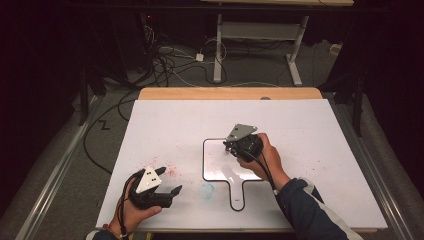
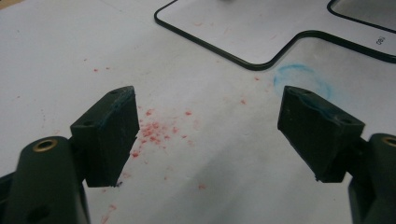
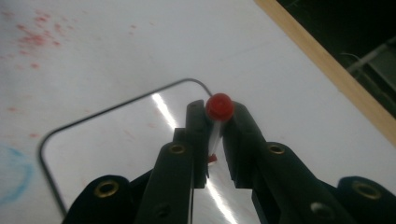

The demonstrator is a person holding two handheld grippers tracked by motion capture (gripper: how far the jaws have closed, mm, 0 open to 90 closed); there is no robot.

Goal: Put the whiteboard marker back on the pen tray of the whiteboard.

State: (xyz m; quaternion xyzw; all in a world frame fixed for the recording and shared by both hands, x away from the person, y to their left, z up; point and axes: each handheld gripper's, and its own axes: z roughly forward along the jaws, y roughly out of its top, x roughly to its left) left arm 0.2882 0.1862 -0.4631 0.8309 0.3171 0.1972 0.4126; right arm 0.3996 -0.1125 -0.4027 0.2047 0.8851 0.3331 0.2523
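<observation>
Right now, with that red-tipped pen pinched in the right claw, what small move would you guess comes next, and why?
Probably lower the right claw so the red-capped marker meets the small whiteboard. It is shut on the marker directly over that board, while the left claw waits open.

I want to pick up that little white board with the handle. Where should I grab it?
Grab the narrow handle tab of the small whiteboard. It lies flat, and the tab sticks out toward the person's edge of the table, so come in low from that side. The open left gripper is probably nearest; the right gripper already holds a red-capped marker.
</observation>
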